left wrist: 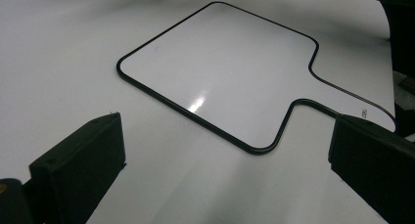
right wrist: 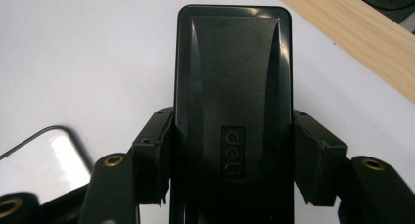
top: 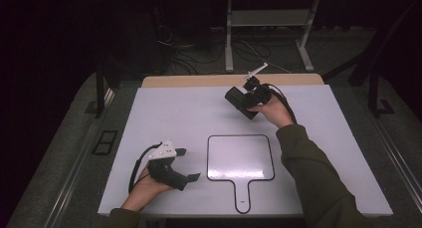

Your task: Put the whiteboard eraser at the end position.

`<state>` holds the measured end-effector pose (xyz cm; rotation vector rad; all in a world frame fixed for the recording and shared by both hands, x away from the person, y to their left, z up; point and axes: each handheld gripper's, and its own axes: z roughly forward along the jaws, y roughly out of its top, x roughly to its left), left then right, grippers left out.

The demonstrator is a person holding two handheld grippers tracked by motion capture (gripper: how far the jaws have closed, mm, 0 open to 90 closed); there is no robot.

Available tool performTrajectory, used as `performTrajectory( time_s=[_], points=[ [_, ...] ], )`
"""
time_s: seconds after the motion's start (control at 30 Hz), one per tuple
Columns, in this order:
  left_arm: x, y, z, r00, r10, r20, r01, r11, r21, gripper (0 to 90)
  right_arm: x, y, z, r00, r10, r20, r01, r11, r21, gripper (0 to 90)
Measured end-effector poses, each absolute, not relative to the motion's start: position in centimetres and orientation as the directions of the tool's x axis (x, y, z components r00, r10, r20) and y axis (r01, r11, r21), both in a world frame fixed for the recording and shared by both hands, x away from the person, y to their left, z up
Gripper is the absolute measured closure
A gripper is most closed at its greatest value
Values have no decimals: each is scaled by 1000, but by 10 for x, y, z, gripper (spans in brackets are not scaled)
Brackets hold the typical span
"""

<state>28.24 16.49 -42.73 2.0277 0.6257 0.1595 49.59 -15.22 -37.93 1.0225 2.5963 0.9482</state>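
Biggest risk here, judging by the pictures: the black rectangular plastic eraser block with the embossed logo (right wrist: 232,111) could get dropped or twisted out of the grip. It's only caught by its long side edges near one end, with most of its length sticking out past the pads, so a quick swing or a bump on the white table (top: 164,113) could lever it loose. Smooth plastic isn't helping either. If it gets brought down at a tilt, one corner would hit first and the flat face wouldn't sit on the board.

A second thing to be watched: the small white handheld whiteboard with a thin black rim and a paddle handle (top: 240,157) isn't pinned by anything. If the eraser is dragged across it, the board could just slide around on the table.

Positions: the right tongs (top: 242,102) are held up over the far part of the table, pinching the eraser between both pads, and the whiteboard lies well apart from them, nearer the person. The left tongs (top: 190,164) are spread wide with nothing between them, resting low just beside the whiteboard's left edge, pointed at it, not touching.
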Motion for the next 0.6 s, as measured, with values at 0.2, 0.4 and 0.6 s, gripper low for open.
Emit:
performTrajectory(
  time_s=[0.2, 0.4, 0.6],
  points=[
    [282, 164, -426, 861, 490, -137, 362, -400, 842, 0, 507, -147, -391, -728, 683, 61, 569, 551, 611, 388],
    [282, 165, -426, 861, 490, -134, 358, -397, 845, 0, 515, -141, -404, -722, 690, 52, 585, 569, 577, 388],
    [281, 165, -425, 862, 489, -133, 356, -397, 846, 0, 519, -139, -417, -715, 697, 49, 603, 580, 548, 387]
  ],
)
